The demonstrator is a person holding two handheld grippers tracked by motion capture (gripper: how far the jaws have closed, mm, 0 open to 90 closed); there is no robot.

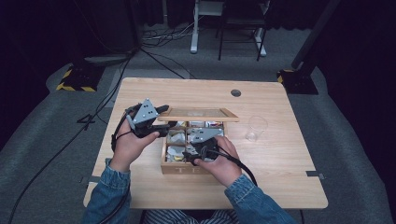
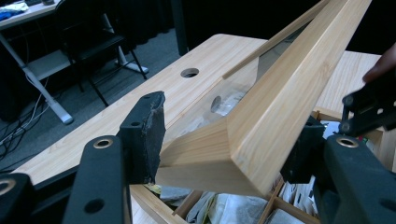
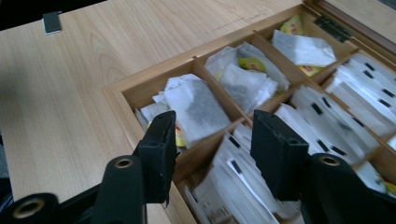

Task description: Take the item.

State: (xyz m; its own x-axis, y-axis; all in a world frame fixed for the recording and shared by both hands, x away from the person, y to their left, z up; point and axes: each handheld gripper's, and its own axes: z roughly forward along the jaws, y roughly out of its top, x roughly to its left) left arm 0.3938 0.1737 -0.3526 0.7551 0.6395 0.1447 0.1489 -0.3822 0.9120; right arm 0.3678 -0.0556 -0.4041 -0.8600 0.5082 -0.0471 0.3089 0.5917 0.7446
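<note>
Wooden tea box (image 1: 194, 169) sits near the middle of the light wooden table (image 1: 280, 177), close to the person's edge, its compartments full of tea bags. Its lid (image 1: 198, 114), a wooden frame with a clear pane, is raised and held out almost level above the far half of the box. In the left gripper view the lid's frame (image 2: 280, 107) runs up and away from a near corner that sits between the two black jaws.

Left gripper (image 1: 164, 122) is clamped on that corner of the lid, pads pressing the wood from both sides, the person's left hand (image 1: 130, 144) wrapped round its body. Right gripper (image 1: 190, 150) hovers low over the near left part of the box, held in the right hand (image 1: 223, 163). Its jaws stand apart with nothing gripped; they have just been closing a little. In the right gripper view they straddle the wooden divider (image 3: 210, 140) between two compartments, one holding loose white tea bags (image 3: 194, 109), the other packed with upright paper sachets (image 3: 243, 182).

A clear drinking glass (image 1: 256, 128) stands on the table just right of the box, apart from it. Farther back a round cable hole (image 1: 236, 93) is cut into the tabletop.
</note>
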